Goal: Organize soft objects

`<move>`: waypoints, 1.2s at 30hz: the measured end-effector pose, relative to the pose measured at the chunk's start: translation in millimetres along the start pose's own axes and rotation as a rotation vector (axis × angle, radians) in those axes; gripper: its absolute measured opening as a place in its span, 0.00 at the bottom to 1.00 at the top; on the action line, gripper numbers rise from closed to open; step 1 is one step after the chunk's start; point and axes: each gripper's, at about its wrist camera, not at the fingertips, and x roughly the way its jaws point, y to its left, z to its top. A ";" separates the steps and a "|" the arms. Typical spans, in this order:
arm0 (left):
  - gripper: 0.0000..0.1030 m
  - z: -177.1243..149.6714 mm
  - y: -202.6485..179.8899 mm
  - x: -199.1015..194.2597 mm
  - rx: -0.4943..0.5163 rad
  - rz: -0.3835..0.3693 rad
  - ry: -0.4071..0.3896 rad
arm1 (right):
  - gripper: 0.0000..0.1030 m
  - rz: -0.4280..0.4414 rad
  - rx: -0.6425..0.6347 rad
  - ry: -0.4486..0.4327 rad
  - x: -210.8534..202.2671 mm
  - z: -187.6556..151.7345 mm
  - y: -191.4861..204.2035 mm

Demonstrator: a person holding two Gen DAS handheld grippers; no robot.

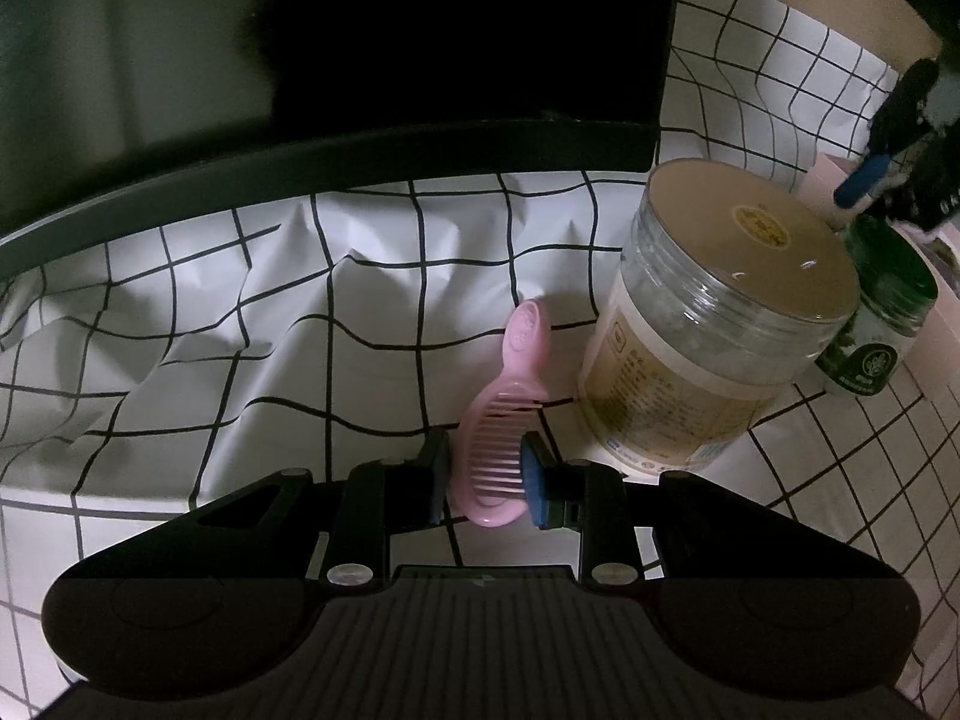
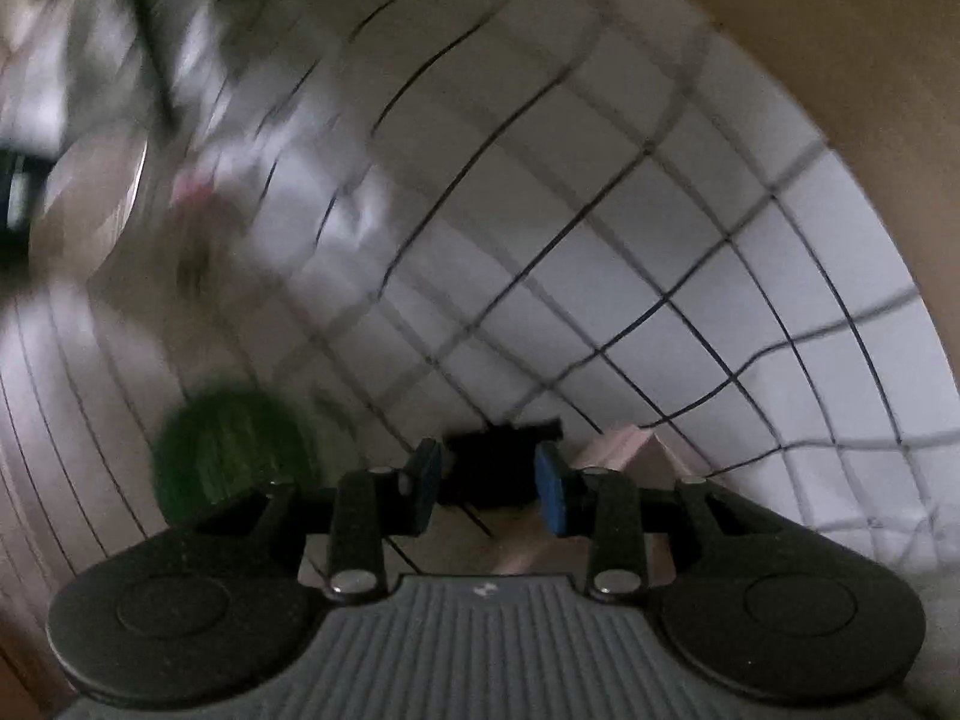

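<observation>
A pink comb (image 1: 507,414) stands over the black-and-white checked cloth (image 1: 300,312), handle pointing away. My left gripper (image 1: 486,471) is shut on its toothed end, one pad on each side. My right gripper (image 2: 489,483) points steeply down over the same cloth (image 2: 660,252); that view is smeared by motion. A small black clip-like thing (image 2: 501,459) fills the gap between its blue pads and looks gripped; what it is I cannot make out. The right gripper (image 1: 882,162) also shows at the far right of the left wrist view, above a pink box (image 1: 825,180).
A large clear jar with a beige lid (image 1: 732,276) stands right of the comb, a green-lidded jar (image 1: 888,306) behind it. A dark box (image 1: 468,30) stands at the back. Below the right gripper are the green lid (image 2: 228,450) and pink box (image 2: 630,450).
</observation>
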 end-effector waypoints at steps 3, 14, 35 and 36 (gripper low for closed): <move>0.29 0.1 0.3 -0.6 -0.004 -0.003 -0.005 | 0.33 0.057 -0.060 0.028 7.1 -4.6 -4.6; 0.28 1.0 -6.3 -1.8 -0.021 0.027 -0.004 | 0.22 0.070 -0.038 0.083 41.6 13.9 -12.9; 0.10 53.4 -15.9 -101.5 -0.047 0.189 -0.159 | 0.13 0.061 0.113 -0.323 -115.4 -0.2 18.2; 0.10 52.6 -19.0 -104.2 -0.053 0.188 -0.160 | 0.13 0.050 0.129 -0.338 -121.5 -6.9 18.6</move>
